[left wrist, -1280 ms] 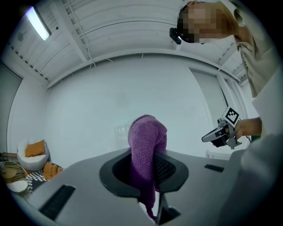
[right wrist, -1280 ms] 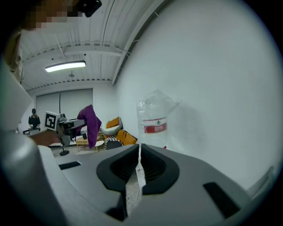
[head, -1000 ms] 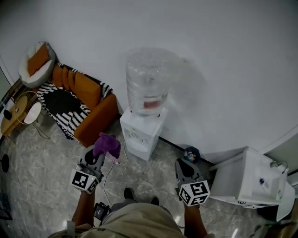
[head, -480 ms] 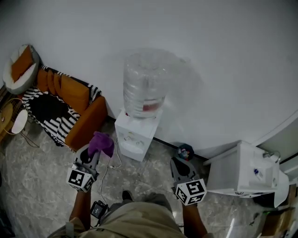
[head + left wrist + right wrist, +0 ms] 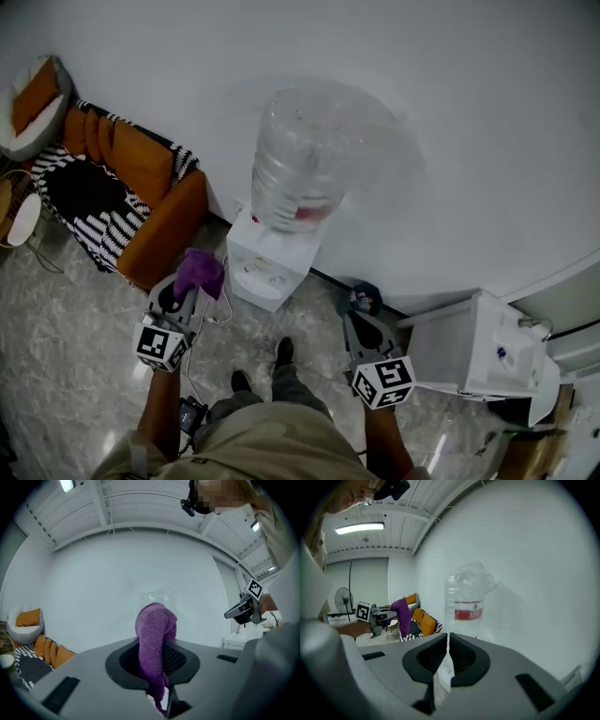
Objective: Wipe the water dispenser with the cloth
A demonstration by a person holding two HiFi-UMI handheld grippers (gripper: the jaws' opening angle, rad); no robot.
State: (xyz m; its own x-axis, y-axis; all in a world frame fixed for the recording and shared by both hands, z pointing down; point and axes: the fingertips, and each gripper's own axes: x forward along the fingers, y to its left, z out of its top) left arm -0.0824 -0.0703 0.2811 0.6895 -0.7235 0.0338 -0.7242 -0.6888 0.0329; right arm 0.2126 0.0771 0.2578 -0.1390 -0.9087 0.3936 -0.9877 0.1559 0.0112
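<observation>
In gripper views only: left gripper (image 5: pixel 157 648) pinches cloth (image 5: pixel 156 620) | right gripper (image 5: pixel 448 656) closed

An orange sofa (image 5: pixel 171 228) with a striped throw (image 5: pixel 117 232) stands against the white wall (image 5: pixel 469 122), a white cabinet (image 5: pixel 469 352) well apart.

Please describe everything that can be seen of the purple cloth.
The purple cloth looks like soft terry fabric with a looped weave. The left tool is shut on it: the jaws pinch its lower part, the bunched upper part rises above them and folds over, and a thin end hangs below. It is held in the air, left of the water dispenser, and seems not to touch it. Only the tool touches it.
</observation>
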